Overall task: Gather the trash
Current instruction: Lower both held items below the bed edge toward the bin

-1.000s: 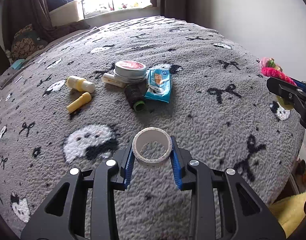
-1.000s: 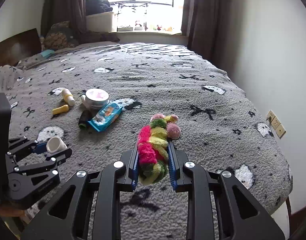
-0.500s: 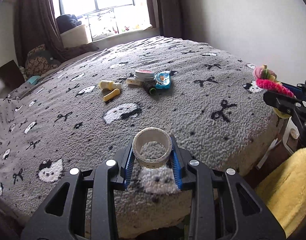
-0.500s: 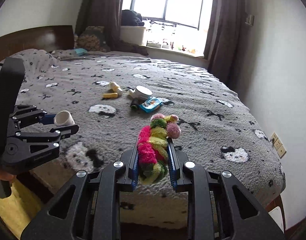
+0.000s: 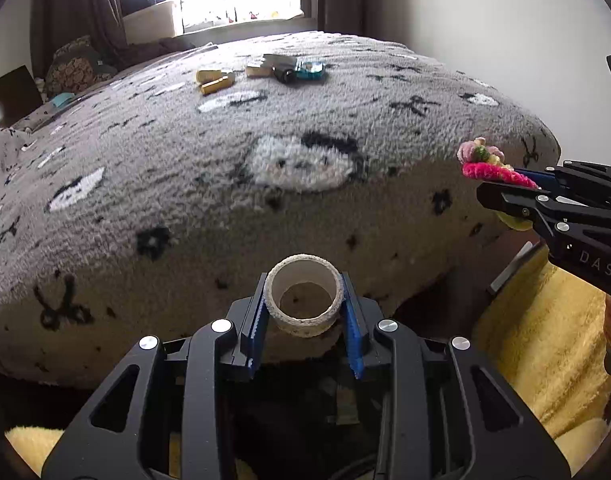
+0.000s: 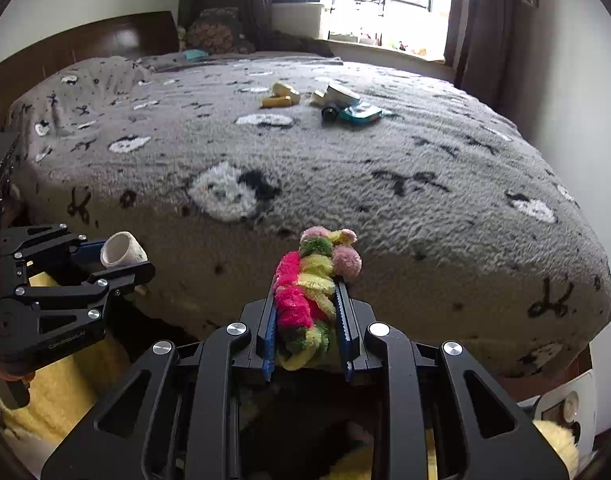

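My left gripper (image 5: 304, 308) is shut on a white tape roll (image 5: 303, 300), held off the foot edge of the bed; it also shows in the right wrist view (image 6: 123, 249). My right gripper (image 6: 306, 312) is shut on a fuzzy pink, yellow and green toy (image 6: 305, 288), also off the bed edge; the toy shows at the right of the left wrist view (image 5: 491, 164). More trash lies far back on the grey blanket (image 5: 265, 128): yellow tubes (image 6: 281, 95), a round tin (image 6: 341, 94), a dark bottle (image 6: 330, 112) and a blue packet (image 6: 361, 113).
A yellow fluffy rug (image 5: 545, 344) lies on the floor below the bed's foot. A white device (image 6: 565, 404) stands on the floor at the right. A wooden headboard (image 6: 85, 46) and pillows are at the far left, the window behind.
Both grippers have drawn back and down from over the blanket to beyond the foot edge of the bed, each holding its item. The trash pile now looks much farther away.
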Motion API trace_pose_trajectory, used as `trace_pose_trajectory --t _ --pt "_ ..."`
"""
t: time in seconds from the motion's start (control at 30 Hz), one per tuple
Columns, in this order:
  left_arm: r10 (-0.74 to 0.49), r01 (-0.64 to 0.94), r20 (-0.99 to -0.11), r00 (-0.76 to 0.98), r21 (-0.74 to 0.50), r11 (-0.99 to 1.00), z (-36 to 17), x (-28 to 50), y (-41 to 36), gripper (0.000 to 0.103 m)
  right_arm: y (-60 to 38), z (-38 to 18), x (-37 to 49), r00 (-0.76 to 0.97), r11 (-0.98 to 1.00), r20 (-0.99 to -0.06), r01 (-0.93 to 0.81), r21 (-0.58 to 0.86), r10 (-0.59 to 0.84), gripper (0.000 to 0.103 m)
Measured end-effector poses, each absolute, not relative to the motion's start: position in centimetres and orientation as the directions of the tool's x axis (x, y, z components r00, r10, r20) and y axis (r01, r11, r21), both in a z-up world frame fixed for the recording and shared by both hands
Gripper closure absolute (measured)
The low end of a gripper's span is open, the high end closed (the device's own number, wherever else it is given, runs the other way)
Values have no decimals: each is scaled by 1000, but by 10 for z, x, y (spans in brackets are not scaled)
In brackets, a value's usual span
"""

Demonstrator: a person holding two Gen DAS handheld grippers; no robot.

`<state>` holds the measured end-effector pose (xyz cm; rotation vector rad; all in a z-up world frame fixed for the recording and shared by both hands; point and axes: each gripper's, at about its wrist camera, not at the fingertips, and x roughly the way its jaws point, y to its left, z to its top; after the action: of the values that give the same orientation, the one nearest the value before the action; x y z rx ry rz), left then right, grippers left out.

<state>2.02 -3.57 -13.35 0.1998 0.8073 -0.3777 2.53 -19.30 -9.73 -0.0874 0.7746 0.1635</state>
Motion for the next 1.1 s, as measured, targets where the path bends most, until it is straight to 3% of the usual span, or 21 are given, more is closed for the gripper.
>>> trace_pose_trajectory --t 0.4,1.1 --pt "-217 371 -850 480 -27 928 -210 12 -24 72 -170 -183 27 514 974 -843 -222 47 158 78" --pt "-236 350 -929 286 -128 928 -268 23 -10 72 -166 -242 42 341 959 -905 -207 193 255 78"
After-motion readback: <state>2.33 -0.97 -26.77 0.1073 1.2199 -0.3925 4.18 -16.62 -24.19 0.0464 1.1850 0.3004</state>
